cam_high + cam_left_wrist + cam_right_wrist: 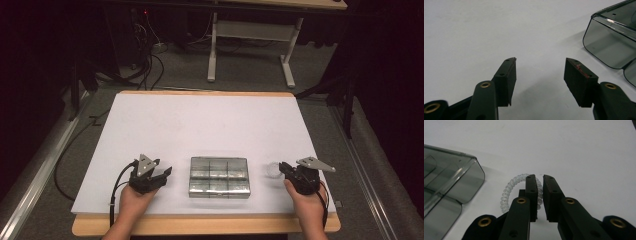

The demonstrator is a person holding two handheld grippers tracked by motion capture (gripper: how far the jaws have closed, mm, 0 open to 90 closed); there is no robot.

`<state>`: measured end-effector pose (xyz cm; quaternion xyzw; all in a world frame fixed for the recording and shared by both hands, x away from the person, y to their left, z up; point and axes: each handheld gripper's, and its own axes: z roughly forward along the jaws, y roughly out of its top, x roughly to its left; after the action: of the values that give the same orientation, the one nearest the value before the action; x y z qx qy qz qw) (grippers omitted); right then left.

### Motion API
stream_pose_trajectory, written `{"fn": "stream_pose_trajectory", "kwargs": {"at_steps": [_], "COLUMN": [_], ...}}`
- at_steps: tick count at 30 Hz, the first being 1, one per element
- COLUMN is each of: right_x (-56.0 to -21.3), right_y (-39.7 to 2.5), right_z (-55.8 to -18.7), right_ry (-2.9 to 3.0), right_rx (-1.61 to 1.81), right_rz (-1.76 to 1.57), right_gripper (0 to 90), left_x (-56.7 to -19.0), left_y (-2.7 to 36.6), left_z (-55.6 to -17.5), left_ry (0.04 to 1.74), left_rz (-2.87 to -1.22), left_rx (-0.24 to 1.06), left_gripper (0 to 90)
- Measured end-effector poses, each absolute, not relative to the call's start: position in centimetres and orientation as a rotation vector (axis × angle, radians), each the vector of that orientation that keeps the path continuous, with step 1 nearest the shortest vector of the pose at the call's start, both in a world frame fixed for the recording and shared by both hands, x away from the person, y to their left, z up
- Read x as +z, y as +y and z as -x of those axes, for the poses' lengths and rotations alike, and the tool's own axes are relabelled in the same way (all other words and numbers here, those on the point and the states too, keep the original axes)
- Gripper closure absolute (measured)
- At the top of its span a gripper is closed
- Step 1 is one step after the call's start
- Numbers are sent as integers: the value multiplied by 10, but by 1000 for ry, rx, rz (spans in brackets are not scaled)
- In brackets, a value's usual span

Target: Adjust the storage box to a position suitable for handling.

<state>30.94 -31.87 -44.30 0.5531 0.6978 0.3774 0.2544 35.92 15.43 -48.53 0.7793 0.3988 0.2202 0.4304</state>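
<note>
We see the left gripper spread wide beside the compartment box, the right gripper pinched on the clear coil ring.

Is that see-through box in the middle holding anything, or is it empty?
Empty, as far as shows: the box's smoky compartments look bare from above. The coiled ring lies outside it on the table.

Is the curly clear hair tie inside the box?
No, the spiral hair tie lies on the white table beside the smoky compartment box, at the right tongs.
</note>
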Motion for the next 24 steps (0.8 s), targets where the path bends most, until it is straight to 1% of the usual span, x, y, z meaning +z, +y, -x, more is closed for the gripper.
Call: {"fn": "stream_pose_trajectory", "kwargs": {"at_steps": [5, 14, 16, 19, 22, 23, 24], "right_x": [-462, -477, -479, -477, -474, -472, -469], "right_y": [-335, -343, -344, -346, -345, -344, -341], "right_z": [-300, -298, -298, -296, -293, -291, -285], "right_ry": [1871, 1868, 1862, 1829, 1809, 1801, 1785], "right_rx": [1004, 950, 958, 975, 981, 985, 998], "right_rz": [-1572, -1600, -1599, -1585, -1569, -1553, -1530], "right_gripper": [834, 828, 810, 745, 736, 732, 729], "left_x": [-485, -485, -485, -485, -485, -485, -485], "left_y": [154, 154, 154, 153, 153, 153, 153], "left_z": [-359, -359, -359, -358, -357, -358, -358], "left_ry": [996, 986, 980, 960, 949, 938, 915], "left_rz": [-1945, -1948, -1948, -1955, -1962, -1963, -1972], "left_rx": [552, 554, 549, 553, 546, 530, 510], "left_gripper": [441, 436, 439, 447, 456, 474, 599]}}
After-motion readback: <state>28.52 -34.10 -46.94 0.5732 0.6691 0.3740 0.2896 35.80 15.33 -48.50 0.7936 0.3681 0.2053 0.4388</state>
